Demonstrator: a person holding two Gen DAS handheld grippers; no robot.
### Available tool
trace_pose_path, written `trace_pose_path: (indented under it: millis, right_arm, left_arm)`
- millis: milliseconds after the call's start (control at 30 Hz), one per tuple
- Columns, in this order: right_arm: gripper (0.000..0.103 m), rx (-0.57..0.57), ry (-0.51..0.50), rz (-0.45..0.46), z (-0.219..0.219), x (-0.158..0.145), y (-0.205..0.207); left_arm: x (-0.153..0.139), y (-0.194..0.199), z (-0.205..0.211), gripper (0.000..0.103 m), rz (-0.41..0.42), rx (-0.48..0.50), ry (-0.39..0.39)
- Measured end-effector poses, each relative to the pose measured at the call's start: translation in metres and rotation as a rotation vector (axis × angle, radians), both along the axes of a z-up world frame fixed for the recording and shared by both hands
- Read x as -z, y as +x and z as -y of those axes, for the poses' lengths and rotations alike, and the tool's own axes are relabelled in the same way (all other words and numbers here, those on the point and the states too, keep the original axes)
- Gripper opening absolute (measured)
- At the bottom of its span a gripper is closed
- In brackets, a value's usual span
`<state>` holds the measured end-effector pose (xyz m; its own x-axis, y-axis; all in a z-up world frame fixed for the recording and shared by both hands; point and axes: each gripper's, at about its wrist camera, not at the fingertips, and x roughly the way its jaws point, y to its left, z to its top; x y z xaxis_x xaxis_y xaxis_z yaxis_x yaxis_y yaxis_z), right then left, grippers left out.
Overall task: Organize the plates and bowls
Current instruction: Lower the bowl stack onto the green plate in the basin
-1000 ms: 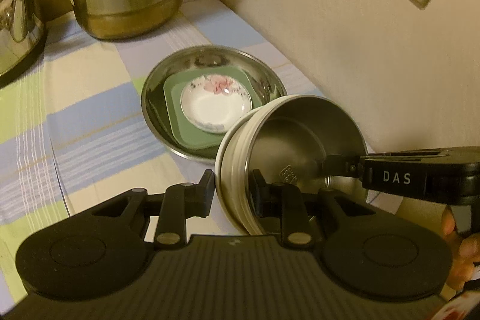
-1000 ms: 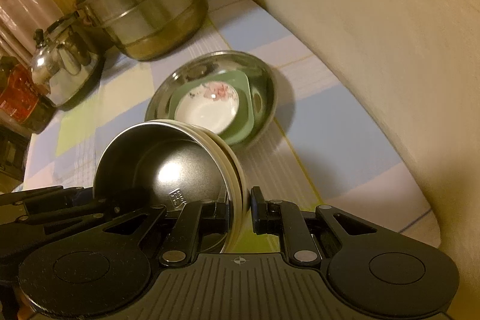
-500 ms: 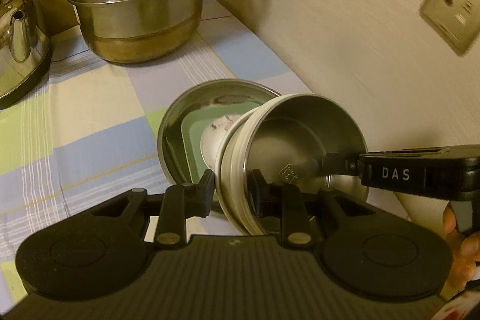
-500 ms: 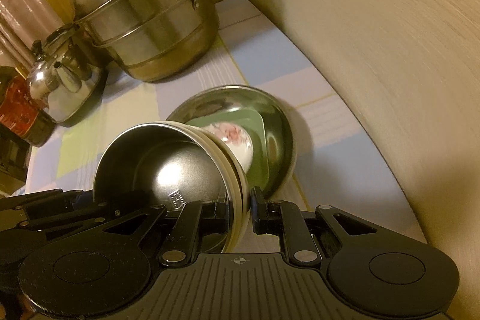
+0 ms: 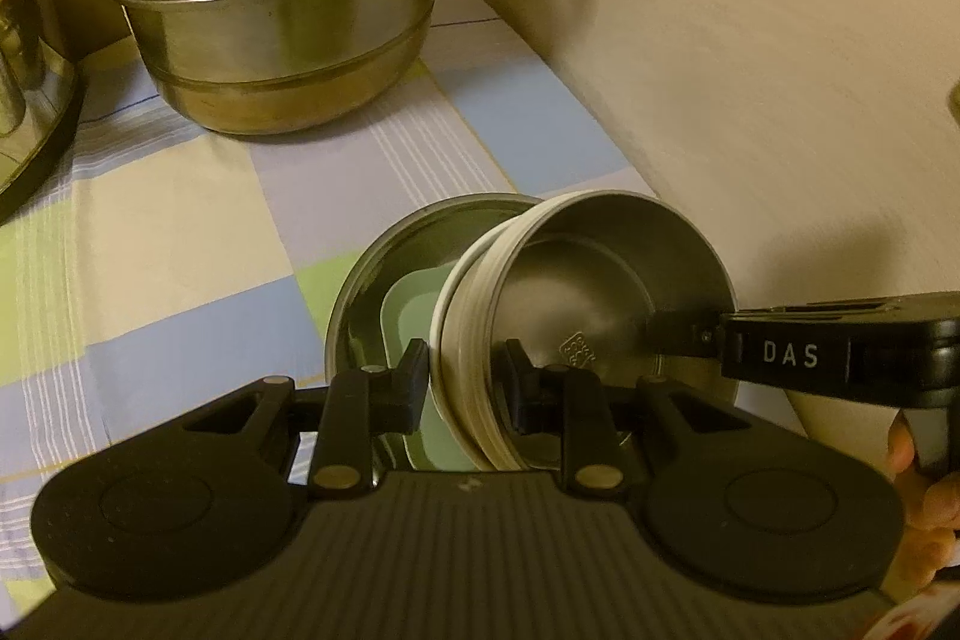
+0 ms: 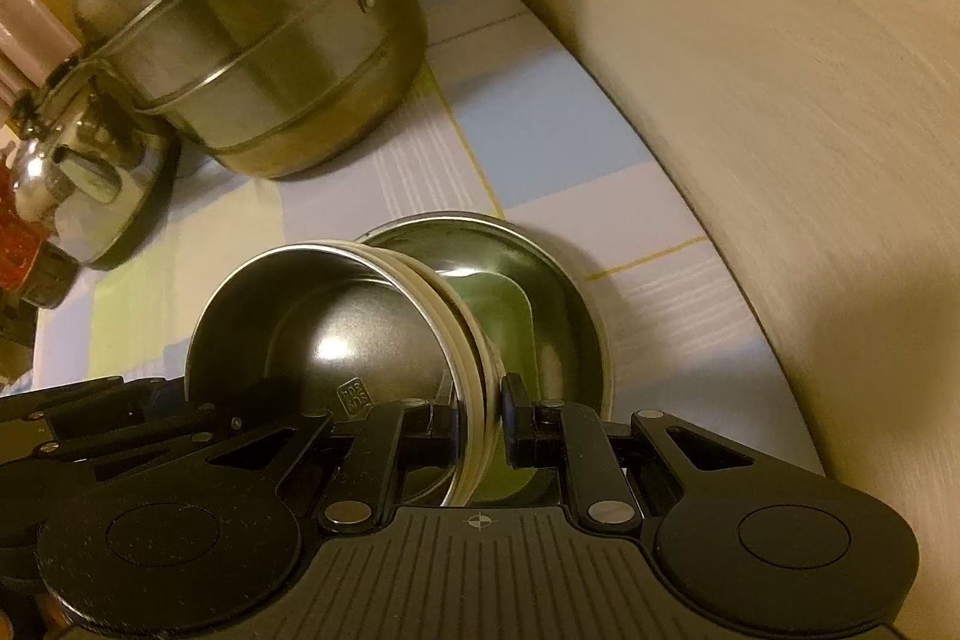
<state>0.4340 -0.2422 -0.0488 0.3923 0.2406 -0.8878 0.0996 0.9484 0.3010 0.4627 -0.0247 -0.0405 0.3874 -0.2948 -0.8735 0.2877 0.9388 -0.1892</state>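
Observation:
A steel bowl with a cream outer wall [image 5: 600, 280] [image 6: 312, 322] hangs tilted between both grippers. My left gripper [image 5: 465, 379] is shut on its near rim. My right gripper [image 6: 480, 415] is shut on the opposite rim; it shows in the left wrist view [image 5: 678, 340] too. Beneath the bowl lies a steel plate [image 5: 384, 268] [image 6: 564, 292] holding a green square plate [image 5: 414, 316] [image 6: 510, 304]. The small flowered dish on the green plate is hidden behind the bowl.
A large stacked steel steamer pot [image 5: 282, 10] [image 6: 258, 34] stands at the back on the checked tablecloth [image 5: 180, 244]. A steel kettle [image 6: 78, 184] is at the left. The cream wall [image 5: 750, 70] runs close along the right.
Both grippers have carried the bowl forward over the stacked plates. The bowl now covers the flowered dish and most of the green plate.

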Motion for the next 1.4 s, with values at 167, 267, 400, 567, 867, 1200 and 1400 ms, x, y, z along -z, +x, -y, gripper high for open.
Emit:
trace_pose_path:
  millis: [167, 267, 400, 567, 867, 1200, 1400]
  right_arm:
    - [0.014, -0.009, 0.0, -0.045, 0.0, 0.007, 0.015]
    - [0.014, -0.01, 0.011, -0.077, 0.002, 0.013, 0.02]
    - [0.014, -0.014, 0.012, -0.102, 0.001, 0.02, 0.023]
    - [0.014, -0.014, 0.01, -0.12, 0.001, 0.029, 0.026]
    - [0.014, 0.006, 0.04, -0.113, 0.004, 0.04, 0.027]
    - [0.014, 0.011, 0.068, -0.073, 0.011, 0.041, 0.021]
    - [0.014, -0.014, 0.067, -0.06, 0.01, 0.039, 0.018]
  left_arm:
    - [0.007, 0.01, 0.001, 0.023, -0.032, -0.007, 0.002]
    - [0.012, 0.014, 0.001, 0.023, -0.053, -0.009, 0.007]
    - [0.02, 0.019, 0.0, 0.023, -0.076, -0.011, 0.007]
    - [0.027, 0.024, 0.0, 0.023, -0.095, -0.015, 0.006]
    - [0.03, 0.025, 0.004, 0.023, -0.091, -0.008, 0.023]
    - [0.027, 0.02, 0.006, 0.023, -0.064, 0.0, 0.029]
    - [0.028, 0.021, 0.002, 0.023, -0.073, -0.012, 0.007]
